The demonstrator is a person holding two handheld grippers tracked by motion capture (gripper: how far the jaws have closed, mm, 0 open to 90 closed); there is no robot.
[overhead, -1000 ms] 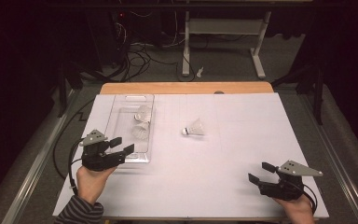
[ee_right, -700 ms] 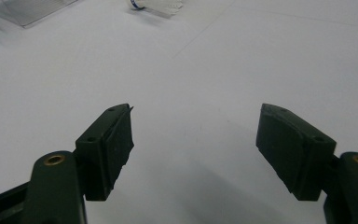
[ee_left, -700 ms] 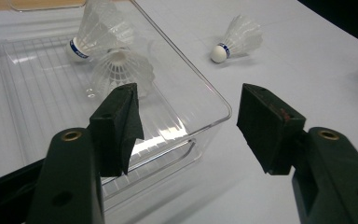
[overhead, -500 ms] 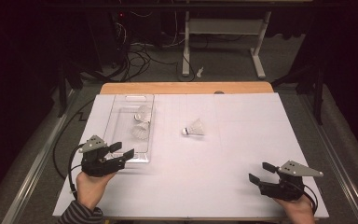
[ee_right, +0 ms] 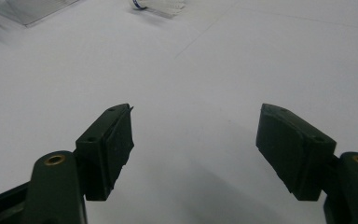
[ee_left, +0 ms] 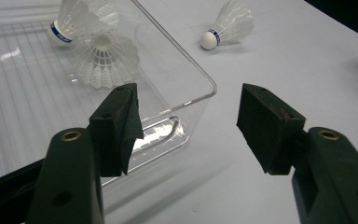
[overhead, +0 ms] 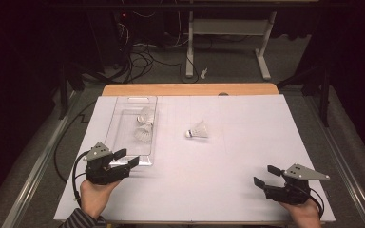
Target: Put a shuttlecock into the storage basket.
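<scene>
1. A white-covered table [overhead: 247, 190] seen from above. A person's two hands come in from the bottom edge, each holding a two-jaw gripper.

2. The left gripper [overhead: 129, 157] sits at the near corner of a clear plastic tray [overhead: 123, 118]. Its jaws are spread wide with nothing between them. In the left gripper view, the tray's rounded corner [ee_left: 205, 88] lies just ahead of the left-hand jaw.

3. The right gripper [overhead: 265, 175] rests low at the near right of the table, well apart from everything. Its jaws are spread too, empty, over bare white surface.

4. One loose shuttlecock [overhead: 198, 130] lies on its side near the middle of the table, to the right of the tray, cork head pointing left. It looks like the next thing to collect.

5. Two more shuttlecocks [overhead: 144, 124] lie inside the tray, touching each other.

6. Handling, as a judgement: the shuttlecock is very light, so a nudge from one jaw would likely roll or skid it away. Its feathered skirt is thin and crushable. The rounded cork head [ee_left: 209, 40] is the firm part.

7. Best hold, probably: close gently across the cork or the stiff stem base just behind it, both jaws meeting it together.
</scene>
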